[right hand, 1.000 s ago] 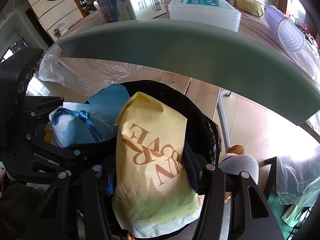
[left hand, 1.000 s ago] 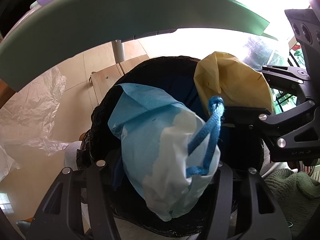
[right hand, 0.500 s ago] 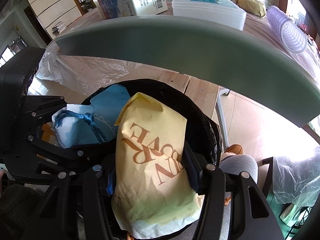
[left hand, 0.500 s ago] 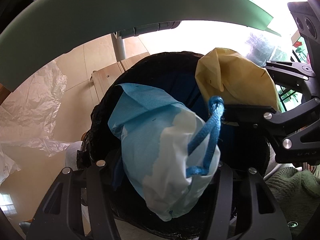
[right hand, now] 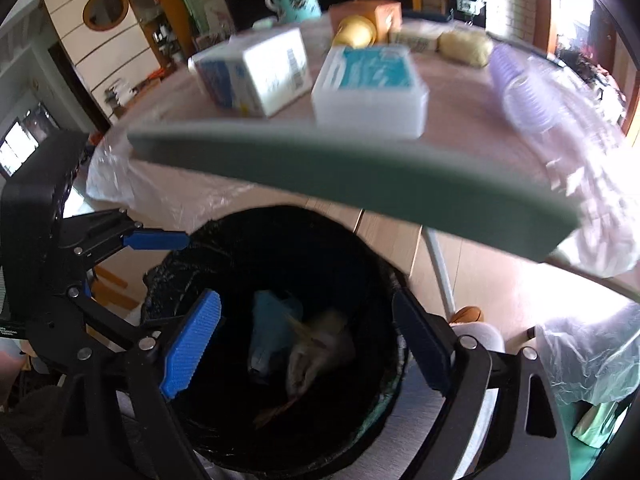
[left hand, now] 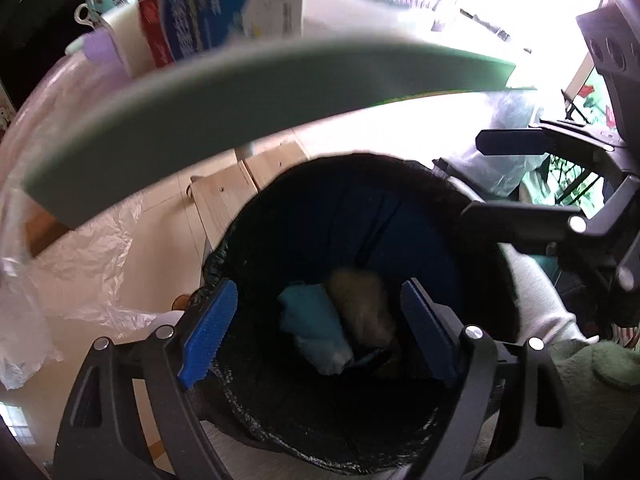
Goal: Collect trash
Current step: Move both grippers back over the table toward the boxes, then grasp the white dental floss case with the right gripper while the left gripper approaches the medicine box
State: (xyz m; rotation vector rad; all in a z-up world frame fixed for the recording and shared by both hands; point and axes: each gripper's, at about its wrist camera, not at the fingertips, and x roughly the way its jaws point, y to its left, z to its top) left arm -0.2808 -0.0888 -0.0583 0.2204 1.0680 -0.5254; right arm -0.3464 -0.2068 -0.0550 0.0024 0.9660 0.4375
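Now both the left gripper (left hand: 316,332) and right gripper (right hand: 308,336) are opening, nothing between their jaws. Blue bag (left hand: 316,328) and yellow bag (left hand: 366,304) lie inside the bin (left hand: 472,248).

No text I can read in either view. Blue-white carton (left hand: 224,20) on table, up beyond my left gripper (left hand: 320,330): print blurred, illegible. From right gripper (right hand: 308,350): same carton (right hand: 256,72) carries barcode patch, digits unreadable; white box with teal lid label (right hand: 370,84) ahead, lettering smeared. Mug (right hand: 296,0) farther back: pattern only, no words.
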